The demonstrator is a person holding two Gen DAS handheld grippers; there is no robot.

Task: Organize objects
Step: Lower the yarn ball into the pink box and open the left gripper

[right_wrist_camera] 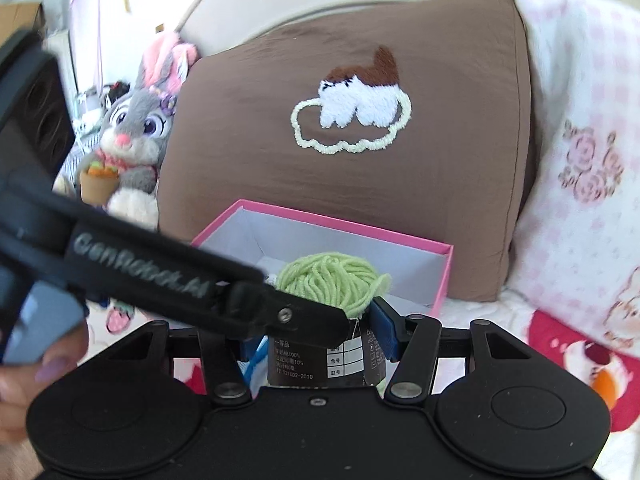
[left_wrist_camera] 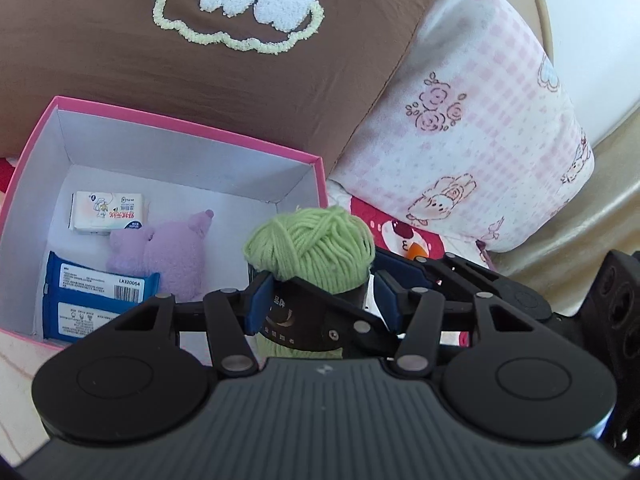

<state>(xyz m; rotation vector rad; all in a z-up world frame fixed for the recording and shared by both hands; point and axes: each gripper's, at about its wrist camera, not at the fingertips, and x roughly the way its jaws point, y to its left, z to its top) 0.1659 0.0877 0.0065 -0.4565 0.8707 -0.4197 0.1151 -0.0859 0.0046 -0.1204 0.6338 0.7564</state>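
A green yarn ball (left_wrist_camera: 310,246) with a black paper label is held by both grippers at once, just above the near right corner of the pink box (left_wrist_camera: 176,124). My left gripper (left_wrist_camera: 320,300) is shut on the ball, its blue pads on the label band. My right gripper (right_wrist_camera: 320,332) is also shut on the yarn ball (right_wrist_camera: 332,282), and its finger crosses in front of the left gripper. The pink box (right_wrist_camera: 340,222) holds a purple plush toy (left_wrist_camera: 172,256), a white tissue pack (left_wrist_camera: 108,212) and a blue wipes pack (left_wrist_camera: 88,300).
A brown embroidered pillow (left_wrist_camera: 200,60) stands behind the box, with a pink patterned pillow (left_wrist_camera: 480,128) to its right. A grey bunny plush (right_wrist_camera: 132,140) sits left of the brown pillow. All rest on a red and white printed bed sheet (right_wrist_camera: 560,344).
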